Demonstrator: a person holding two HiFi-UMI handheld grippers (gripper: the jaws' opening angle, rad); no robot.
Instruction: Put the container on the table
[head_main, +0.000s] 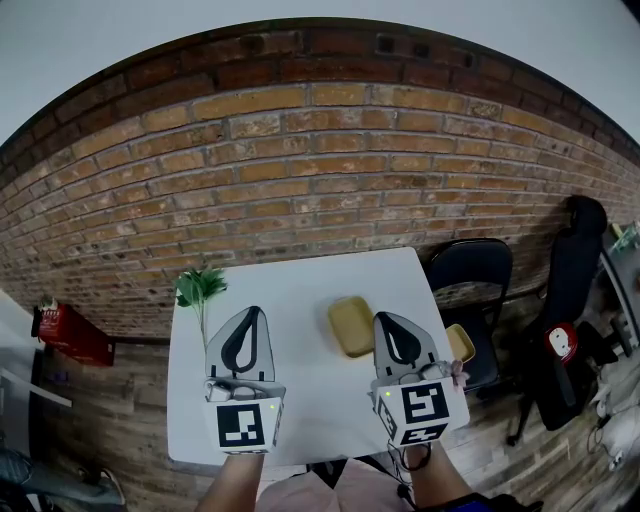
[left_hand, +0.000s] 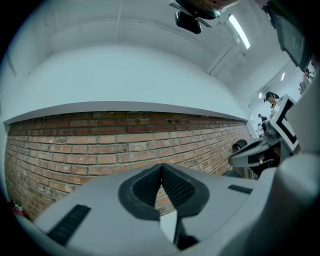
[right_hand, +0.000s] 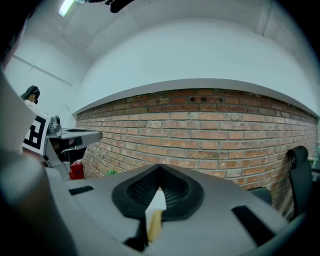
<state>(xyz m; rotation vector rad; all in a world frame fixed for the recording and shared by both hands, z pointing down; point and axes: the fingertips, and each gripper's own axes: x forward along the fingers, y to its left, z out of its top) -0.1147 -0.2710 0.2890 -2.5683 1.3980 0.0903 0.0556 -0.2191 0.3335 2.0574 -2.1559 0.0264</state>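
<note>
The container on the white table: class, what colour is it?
The container is mustard yellow; the head view shows it best.

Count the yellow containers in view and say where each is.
2. One yellow container lies on the white table, just left of the right gripper. The second sits on the black chair beside the table, partly covered by that gripper. Others may be hidden.
</note>
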